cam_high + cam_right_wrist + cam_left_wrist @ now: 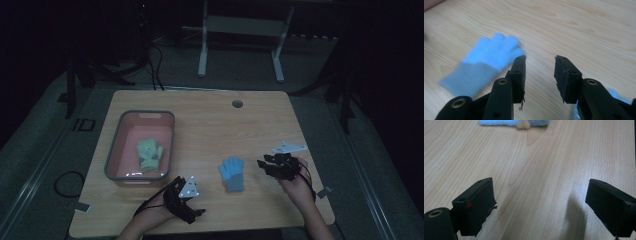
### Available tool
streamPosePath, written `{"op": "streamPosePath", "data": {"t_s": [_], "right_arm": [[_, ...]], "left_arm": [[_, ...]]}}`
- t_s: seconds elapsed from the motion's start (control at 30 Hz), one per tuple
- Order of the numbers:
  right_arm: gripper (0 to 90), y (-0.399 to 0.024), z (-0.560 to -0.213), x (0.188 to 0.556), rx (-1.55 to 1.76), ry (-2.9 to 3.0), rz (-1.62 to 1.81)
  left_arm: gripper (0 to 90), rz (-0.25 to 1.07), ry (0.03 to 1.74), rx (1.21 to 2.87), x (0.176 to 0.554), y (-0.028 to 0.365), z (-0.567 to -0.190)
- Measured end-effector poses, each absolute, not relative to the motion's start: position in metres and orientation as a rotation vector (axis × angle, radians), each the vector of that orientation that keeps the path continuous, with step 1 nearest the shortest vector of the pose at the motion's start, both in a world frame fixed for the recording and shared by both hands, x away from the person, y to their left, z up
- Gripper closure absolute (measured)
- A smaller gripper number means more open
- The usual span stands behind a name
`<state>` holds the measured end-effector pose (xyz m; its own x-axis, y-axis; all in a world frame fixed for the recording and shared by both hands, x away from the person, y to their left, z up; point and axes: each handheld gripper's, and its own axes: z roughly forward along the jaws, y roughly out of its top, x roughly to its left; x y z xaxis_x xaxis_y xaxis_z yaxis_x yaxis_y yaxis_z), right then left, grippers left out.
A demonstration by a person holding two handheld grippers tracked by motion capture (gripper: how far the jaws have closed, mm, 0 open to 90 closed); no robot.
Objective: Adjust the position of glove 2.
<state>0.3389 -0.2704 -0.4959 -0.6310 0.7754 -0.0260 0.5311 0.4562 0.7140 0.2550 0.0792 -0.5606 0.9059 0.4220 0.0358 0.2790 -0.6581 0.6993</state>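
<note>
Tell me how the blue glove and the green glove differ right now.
The blue glove lies on the bare wooden table, while the green glove lies inside the pink bin. The blue glove has a grey cuff; the green glove looks green all over with a small dark mark. The blue glove sits between the two tongs, the green one off to the left. Both lie flat, fingers pointing away from the person.

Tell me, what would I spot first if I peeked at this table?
Probably the blue glove lying flat in the middle of the wooden table, between the left gripper and the right gripper, both with jaws apart and nothing in them. Next, the pink bin on the left, with a green glove inside it.
</note>
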Motion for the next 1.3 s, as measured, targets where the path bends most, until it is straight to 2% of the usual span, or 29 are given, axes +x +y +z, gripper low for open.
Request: {"op": "streamPosePath", "data": {"t_s": [0.5,0.8,0.87,0.9,0.93,1.0,1.3], "right_arm": [[62.6,-0.348,-0.516,0.337,1.218,2.350,0.863],[58.9,-0.362,-0.542,0.337,1.266,2.357,0.873],[62.3,-0.359,-0.542,0.335,1.245,2.353,0.850],[66.7,-0.358,-0.542,0.335,1.243,2.354,0.850],[66.7,-0.358,-0.542,0.335,1.243,2.354,0.850],[78.4,-0.356,-0.542,0.334,1.249,2.348,0.849],[84.7,-0.340,-0.532,0.324,1.354,2.249,0.862]], "left_arm": [[9.1,0.256,0.495,2.338,0.256,0.079,-0.561],[9.0,0.255,0.503,2.341,0.256,0.079,-0.563],[9.0,0.255,0.501,2.346,0.256,0.078,-0.563],[9.0,0.257,0.500,2.346,0.256,0.078,-0.563],[9.1,0.257,0.500,2.346,0.256,0.078,-0.563],[9.0,0.256,0.495,2.345,0.255,0.078,-0.563],[9.0,0.255,0.498,2.344,0.255,0.078,-0.563]]}}
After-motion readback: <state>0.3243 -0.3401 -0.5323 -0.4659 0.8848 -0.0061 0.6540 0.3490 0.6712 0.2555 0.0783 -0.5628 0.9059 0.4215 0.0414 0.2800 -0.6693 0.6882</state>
